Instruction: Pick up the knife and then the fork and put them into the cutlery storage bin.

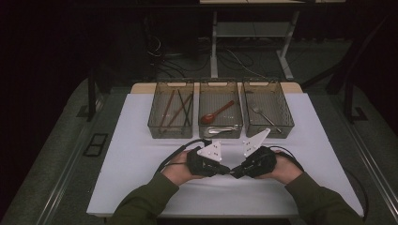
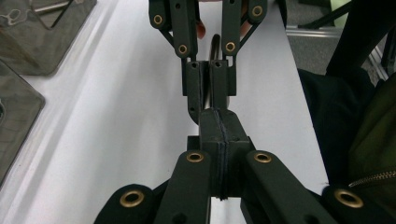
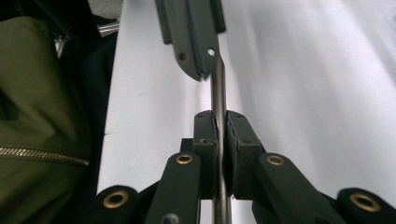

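Observation:
My two grippers meet tip to tip over the front middle of the white table [image 1: 141, 154]. A thin metal stick [image 3: 218, 93] runs straight through the pads of my right gripper [image 3: 220, 116], which is shut on it. The stick's far end passes in under the tip of my left gripper [image 3: 201, 74]. In the left gripper view, my left gripper [image 2: 219, 114] has its jaws pressed together, and I cannot tell whether the stick's end is between them. Just beyond it is the right gripper [image 2: 209, 93], with the stick [image 2: 215, 44] showing behind its pads. From above, the left gripper [image 1: 228, 171] and right gripper [image 1: 233, 172] almost touch.
Three clear bins stand side by side at the back of the table. The left bin [image 1: 170, 132] holds several chopsticks [image 1: 171, 110]. A red spoon [image 1: 217, 112] and a metal spoon lie in the middle bin [image 1: 220, 83], and a fork [image 1: 263, 115] in the right bin [image 1: 270, 83].

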`<state>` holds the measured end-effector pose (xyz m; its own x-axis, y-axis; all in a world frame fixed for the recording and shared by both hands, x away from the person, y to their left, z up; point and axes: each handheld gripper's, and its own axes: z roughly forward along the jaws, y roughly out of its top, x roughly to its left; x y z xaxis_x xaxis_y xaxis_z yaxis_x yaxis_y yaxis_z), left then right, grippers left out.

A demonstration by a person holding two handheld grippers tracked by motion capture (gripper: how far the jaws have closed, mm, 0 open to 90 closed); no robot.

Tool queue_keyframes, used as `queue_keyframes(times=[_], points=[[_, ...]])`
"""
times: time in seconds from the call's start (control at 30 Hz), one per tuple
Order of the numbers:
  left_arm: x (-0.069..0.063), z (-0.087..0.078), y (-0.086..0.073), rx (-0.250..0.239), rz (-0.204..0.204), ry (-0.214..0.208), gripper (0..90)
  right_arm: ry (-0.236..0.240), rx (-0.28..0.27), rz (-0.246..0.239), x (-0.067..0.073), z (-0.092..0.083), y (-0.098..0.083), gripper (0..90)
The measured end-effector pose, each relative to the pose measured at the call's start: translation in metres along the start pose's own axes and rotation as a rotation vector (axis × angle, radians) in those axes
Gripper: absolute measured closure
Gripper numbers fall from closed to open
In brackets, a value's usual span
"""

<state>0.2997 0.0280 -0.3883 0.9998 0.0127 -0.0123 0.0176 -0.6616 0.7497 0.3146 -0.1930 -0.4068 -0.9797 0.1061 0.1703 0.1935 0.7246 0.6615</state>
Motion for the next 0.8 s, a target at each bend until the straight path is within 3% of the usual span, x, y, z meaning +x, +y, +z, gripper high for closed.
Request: queue_keyframes(times=[0.4, 0.5, 0.8], points=[[0.006, -0.009, -0.011, -0.037, -0.058, 0.03, 88.8, -0.074, -0.007, 0.031, -0.012, -0.012, -0.008, 83.5], [0.006, -0.014, -0.018, -0.05, -0.103, 0.045, 88.7, -0.101, -0.022, 0.042, -0.015, -0.019, -0.012, 83.5], [0.006, -0.037, -0.042, -0.089, -0.211, 0.141, 74.8, -0.163, -0.069, 0.087, -0.02, -0.041, -0.018, 83.4]])
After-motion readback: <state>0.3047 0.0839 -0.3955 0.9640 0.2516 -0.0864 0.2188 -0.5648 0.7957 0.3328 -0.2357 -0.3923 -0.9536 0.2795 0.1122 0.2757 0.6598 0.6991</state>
